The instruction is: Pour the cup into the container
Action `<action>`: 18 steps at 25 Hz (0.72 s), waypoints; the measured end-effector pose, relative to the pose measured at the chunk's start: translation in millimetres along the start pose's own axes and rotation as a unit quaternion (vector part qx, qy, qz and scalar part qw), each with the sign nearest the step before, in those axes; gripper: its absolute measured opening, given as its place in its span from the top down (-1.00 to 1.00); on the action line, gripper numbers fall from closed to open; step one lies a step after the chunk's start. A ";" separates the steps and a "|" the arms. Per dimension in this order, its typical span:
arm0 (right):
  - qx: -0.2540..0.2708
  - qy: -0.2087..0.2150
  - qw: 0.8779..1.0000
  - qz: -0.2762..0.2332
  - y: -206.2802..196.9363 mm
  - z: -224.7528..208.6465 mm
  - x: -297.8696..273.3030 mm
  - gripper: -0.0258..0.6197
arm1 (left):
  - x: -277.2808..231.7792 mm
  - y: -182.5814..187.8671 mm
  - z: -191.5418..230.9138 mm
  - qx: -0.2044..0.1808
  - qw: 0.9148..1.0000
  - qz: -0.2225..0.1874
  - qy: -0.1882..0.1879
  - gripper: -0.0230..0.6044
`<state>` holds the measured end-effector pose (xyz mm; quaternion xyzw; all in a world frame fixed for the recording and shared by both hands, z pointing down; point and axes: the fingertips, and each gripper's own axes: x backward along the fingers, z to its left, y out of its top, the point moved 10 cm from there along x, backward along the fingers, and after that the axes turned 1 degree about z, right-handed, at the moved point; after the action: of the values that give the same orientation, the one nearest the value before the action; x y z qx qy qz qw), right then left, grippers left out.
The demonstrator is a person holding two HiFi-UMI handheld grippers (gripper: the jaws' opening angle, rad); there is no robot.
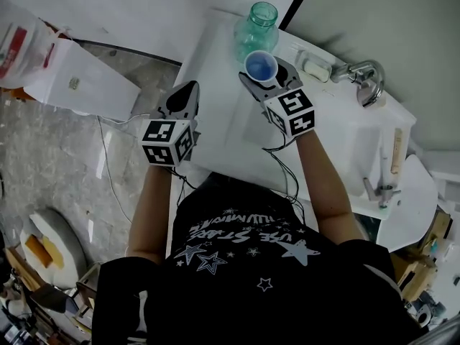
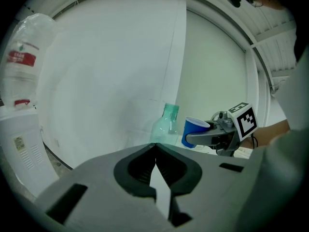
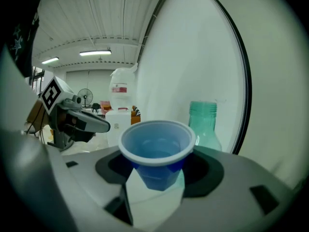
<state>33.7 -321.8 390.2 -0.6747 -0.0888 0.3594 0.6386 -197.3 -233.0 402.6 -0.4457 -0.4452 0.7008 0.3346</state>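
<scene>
Right gripper [image 1: 265, 76] is clamping the blue cup [image 1: 260, 66] in its fingers, liquid inside, upright just beside the green bottle [image 1: 257, 27]. Narrow bottle mouth: tilting off-centre is risking a spill onto the counter [image 1: 223, 124]. Left gripper [image 1: 186, 92] is idling, fingers clenched empty, steadying nothing.

Soft, even indoor light. Ceiling tube lights [image 3: 96, 52] upper left in right gripper view. Strong fisheye warp, black vignette at both gripper views' edges. Close foreground around cup [image 3: 155, 149] slightly soft. Head view lower half dark.
</scene>
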 end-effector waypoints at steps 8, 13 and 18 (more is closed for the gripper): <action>-0.014 0.002 1.000 0.009 -40.2 18.5 -32.3 0.03 | -2.5 -23.8 14.8 0.005 0.999 0.032 0.000 0.89; -0.015 -0.003 1.000 0.022 -60.0 25.0 -50.3 0.03 | -8.8 -33.2 23.6 0.003 0.999 0.047 -0.010 0.89; -0.023 0.005 0.999 0.032 -74.5 31.9 -64.9 0.03 | -16.9 -42.7 30.6 0.006 0.998 0.059 -0.017 0.89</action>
<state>-7.3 -321.3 485.6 -0.6933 -0.0718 0.3743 0.6116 -216.1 -241.5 453.8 -0.4570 -0.4201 0.7295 0.2874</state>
